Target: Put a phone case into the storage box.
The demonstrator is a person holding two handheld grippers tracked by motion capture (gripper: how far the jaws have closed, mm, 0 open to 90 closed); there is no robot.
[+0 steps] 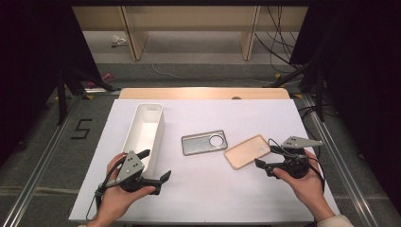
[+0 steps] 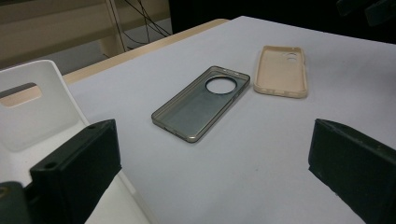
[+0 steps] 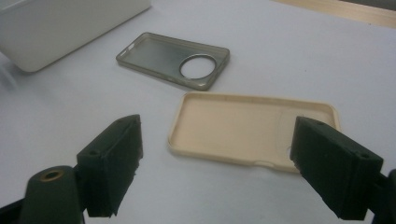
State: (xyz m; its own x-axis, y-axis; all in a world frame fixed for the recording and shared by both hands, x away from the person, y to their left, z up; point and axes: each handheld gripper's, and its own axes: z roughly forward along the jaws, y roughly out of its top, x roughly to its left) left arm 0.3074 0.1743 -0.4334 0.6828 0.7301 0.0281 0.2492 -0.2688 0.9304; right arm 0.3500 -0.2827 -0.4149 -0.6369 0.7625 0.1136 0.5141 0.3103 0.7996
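A smoky grey phone case [image 1: 204, 142] with a round camera hole lies face up mid-table. To its right rests a beige phone case [image 1: 247, 151], also hollow side up. My right gripper [image 1: 265, 155] is open at the beige case's near right end, and in the right gripper view its jaws stand wide on either side of the beige case [image 3: 243, 130], with the grey case [image 3: 173, 59] beyond. My left gripper [image 1: 156, 164] is open and empty next to the near end of a white bin [image 1: 146, 130]. The left gripper view looks toward the grey case [image 2: 201, 102] and the beige case [image 2: 281, 71].
The long white bin [image 2: 32, 107] has a handle slot in its end wall and looks empty. A white sheet [image 1: 213, 189] covers the table, with a wooden strip [image 1: 203, 93] along the far edge. Metal rails and cables run over the floor on both sides.
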